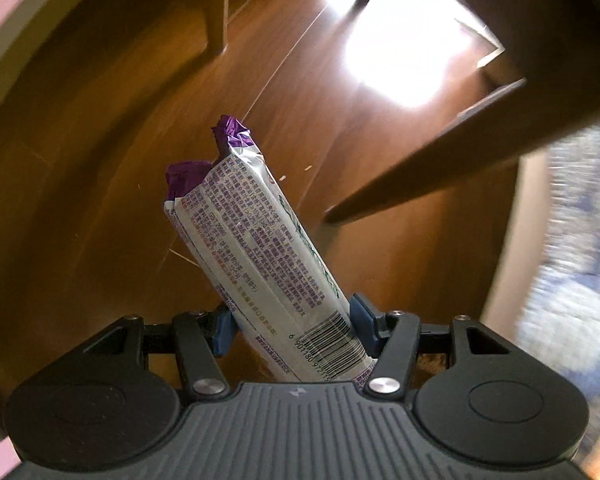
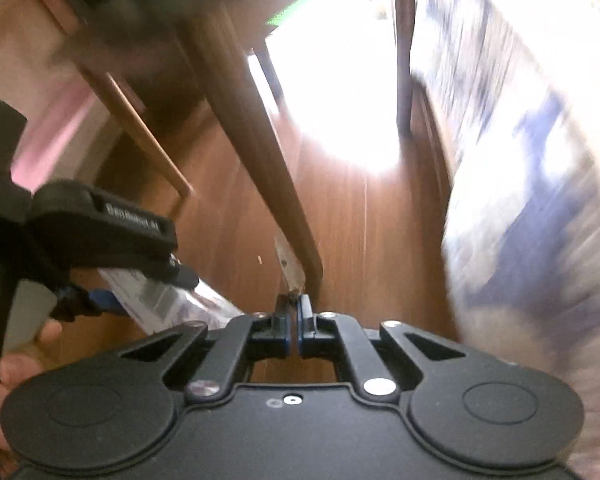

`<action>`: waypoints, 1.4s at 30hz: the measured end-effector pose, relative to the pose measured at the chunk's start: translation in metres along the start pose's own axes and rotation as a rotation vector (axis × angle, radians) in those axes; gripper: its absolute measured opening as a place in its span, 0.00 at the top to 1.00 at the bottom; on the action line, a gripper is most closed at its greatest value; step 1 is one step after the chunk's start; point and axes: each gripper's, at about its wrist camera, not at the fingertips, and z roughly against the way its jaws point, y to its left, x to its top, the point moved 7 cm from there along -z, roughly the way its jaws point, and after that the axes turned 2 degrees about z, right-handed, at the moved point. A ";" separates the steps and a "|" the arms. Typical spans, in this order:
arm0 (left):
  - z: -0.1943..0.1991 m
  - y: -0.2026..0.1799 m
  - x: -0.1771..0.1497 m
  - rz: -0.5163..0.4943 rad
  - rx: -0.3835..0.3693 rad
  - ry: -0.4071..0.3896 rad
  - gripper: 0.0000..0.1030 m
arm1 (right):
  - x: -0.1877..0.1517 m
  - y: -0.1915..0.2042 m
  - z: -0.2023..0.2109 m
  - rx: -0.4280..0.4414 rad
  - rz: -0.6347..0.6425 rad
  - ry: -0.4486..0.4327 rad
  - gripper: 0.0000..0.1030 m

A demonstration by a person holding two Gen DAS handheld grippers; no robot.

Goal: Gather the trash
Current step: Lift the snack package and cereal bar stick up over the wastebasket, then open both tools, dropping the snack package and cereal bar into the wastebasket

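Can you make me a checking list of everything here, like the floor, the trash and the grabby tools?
Surface: wooden floor, with a bright patch of glare.
Job's things: snack wrapper, white with a purple end; thin pale strip.
Clutter: a few tiny specks on the floor.
Grippers: left tool shut on the snack wrapper; right tool shut on the pale strip.
Cables: nothing seen.
Surroundings: dark chair leg; blurred blue-and-white patterned fabric.
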 end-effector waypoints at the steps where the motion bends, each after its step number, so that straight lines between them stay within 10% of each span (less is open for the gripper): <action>1: 0.019 -0.006 0.000 -0.015 -0.003 -0.011 0.44 | 0.010 0.001 0.016 0.002 0.010 -0.017 0.98; 24: 0.456 -0.136 0.053 -0.387 -0.176 -0.407 0.43 | 0.287 0.091 0.385 0.068 0.232 -0.475 0.98; 33: 0.553 -0.183 0.129 -0.507 -0.174 -0.613 0.43 | 0.387 0.122 0.401 0.041 0.312 -0.592 0.98; 42: 0.509 -0.231 0.194 -0.631 -0.060 -0.564 0.43 | 0.417 0.113 0.318 0.001 0.302 -0.472 0.99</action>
